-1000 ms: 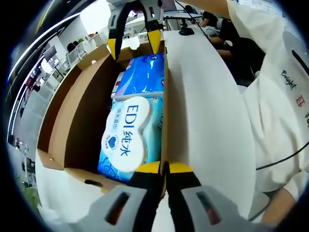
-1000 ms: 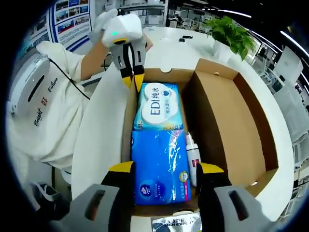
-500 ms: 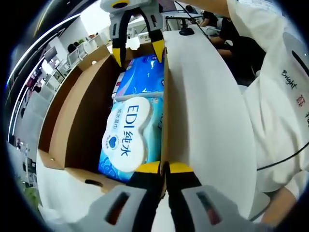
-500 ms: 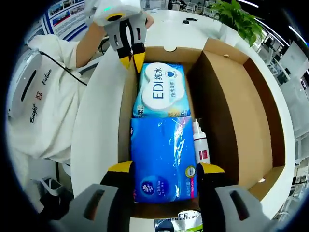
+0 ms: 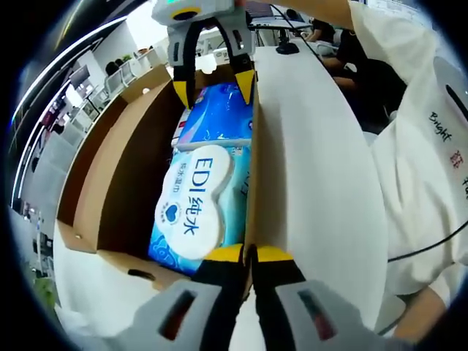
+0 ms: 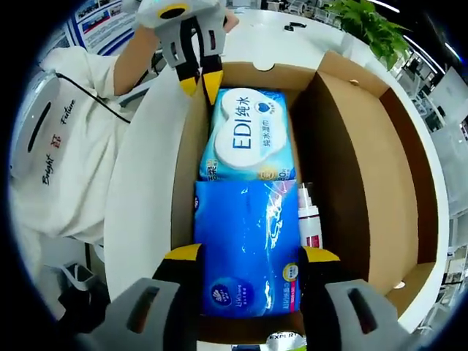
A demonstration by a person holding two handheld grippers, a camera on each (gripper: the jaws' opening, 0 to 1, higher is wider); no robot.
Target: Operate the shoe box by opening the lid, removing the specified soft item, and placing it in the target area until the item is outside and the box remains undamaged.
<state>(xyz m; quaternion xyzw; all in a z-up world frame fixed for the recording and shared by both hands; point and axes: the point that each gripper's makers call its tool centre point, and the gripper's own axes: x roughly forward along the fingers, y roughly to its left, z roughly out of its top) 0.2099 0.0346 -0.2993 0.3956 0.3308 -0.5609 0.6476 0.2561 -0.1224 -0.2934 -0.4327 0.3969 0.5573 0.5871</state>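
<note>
The white lid of the wipes pack [image 5: 189, 212] read "EDI 纯水", seen in both views. The person's white sleeve [image 6: 51, 146] carried "Bright Future" lettering.

Open-plan office or showroom, long white table [image 6: 139, 212] with curved edge, leafy potted plant [image 6: 365, 18] at its far end, poster boards [image 6: 110, 18] on the wall, rows of desks [image 5: 139, 62] and seated people [image 5: 322, 33] behind, ceiling strip lights

left view: close, over box [image 5: 117, 168] end | right view: opposite end, facing back
</note>
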